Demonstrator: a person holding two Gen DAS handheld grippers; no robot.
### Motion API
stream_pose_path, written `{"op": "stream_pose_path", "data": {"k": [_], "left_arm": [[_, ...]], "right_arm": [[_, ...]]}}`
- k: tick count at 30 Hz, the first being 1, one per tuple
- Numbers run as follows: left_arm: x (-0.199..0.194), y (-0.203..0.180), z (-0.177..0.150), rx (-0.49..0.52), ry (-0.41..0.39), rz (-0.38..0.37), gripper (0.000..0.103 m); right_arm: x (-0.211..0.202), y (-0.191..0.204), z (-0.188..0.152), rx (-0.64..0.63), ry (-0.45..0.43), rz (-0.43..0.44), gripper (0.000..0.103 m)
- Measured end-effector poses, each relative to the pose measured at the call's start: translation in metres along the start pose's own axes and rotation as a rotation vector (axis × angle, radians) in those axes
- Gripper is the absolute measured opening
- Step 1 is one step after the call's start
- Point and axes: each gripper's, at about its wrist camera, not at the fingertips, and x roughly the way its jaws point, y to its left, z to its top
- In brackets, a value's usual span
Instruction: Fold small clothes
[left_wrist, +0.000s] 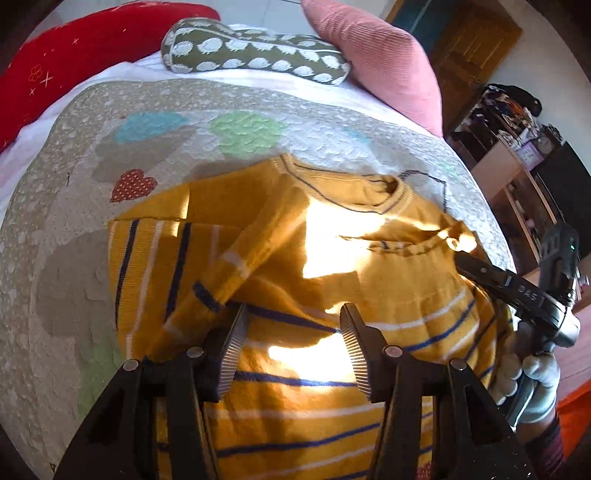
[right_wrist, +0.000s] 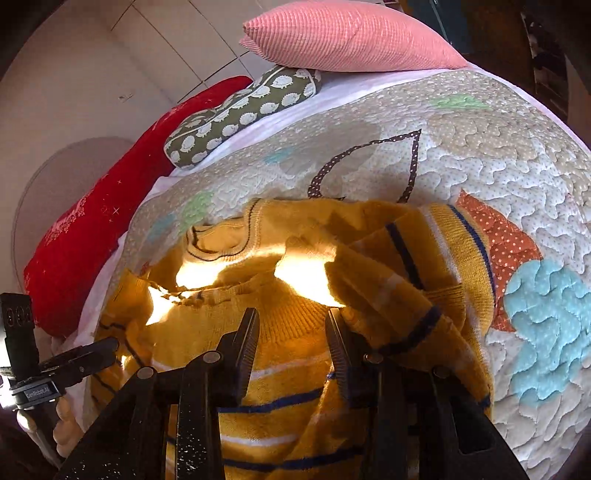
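Above the striped yellow sweater (left_wrist: 295, 266), the left gripper (left_wrist: 293, 328) hangs with jaws apart, nothing clamped; the right gripper (right_wrist: 291, 332) likewise stands parted over the knit. The sweater lies crumpled on the quilt (right_wrist: 498, 155); the left gripper's strap reads "GenRobot.AI".

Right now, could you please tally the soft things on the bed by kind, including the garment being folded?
Pillows and cushions: 3 (red pillow, green patterned cushion, pink pillow)
Sweaters: 1 (yellow striped sweater)
Quilts: 1 (patchwork quilt)
Total: 5
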Motion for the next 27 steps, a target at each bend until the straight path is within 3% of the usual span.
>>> {"op": "stream_pose_path", "data": {"k": [2, 4, 6, 10, 14, 18, 23, 27], "left_arm": [[0.007, 0.028, 0.007, -0.097, 0.001, -0.037, 0.039], [0.002, 0.052, 0.008, -0.179, 0.007, -0.136, 0.037], [-0.009, 0.062, 0.003, -0.203, -0.003, -0.169, 0.037], [-0.056, 0.038, -0.018, -0.089, -0.085, -0.065, 0.04], [-0.113, 0.013, -0.058, 0.034, -0.227, 0.084, 0.056], [-0.161, -0.005, -0.102, 0.038, -0.38, 0.233, 0.07], [-0.197, -0.02, -0.151, -0.026, -0.493, 0.272, 0.078], [-0.21, -0.037, -0.173, 0.007, -0.527, 0.267, 0.079]], "right_arm": [[-0.008, -0.014, 0.007, 0.074, -0.044, 0.021, 0.037], [-0.022, -0.022, 0.01, 0.101, -0.092, 0.0, 0.04], [-0.041, -0.027, 0.007, 0.1, -0.122, -0.006, 0.04], [-0.093, -0.032, -0.024, 0.132, -0.198, 0.023, 0.041], [-0.131, -0.026, -0.076, 0.105, -0.231, 0.022, 0.044], [-0.151, -0.017, -0.129, 0.082, -0.221, -0.023, 0.048], [-0.171, -0.009, -0.178, 0.103, -0.199, -0.048, 0.048], [-0.18, 0.007, -0.203, 0.094, -0.183, -0.09, 0.048]]}}
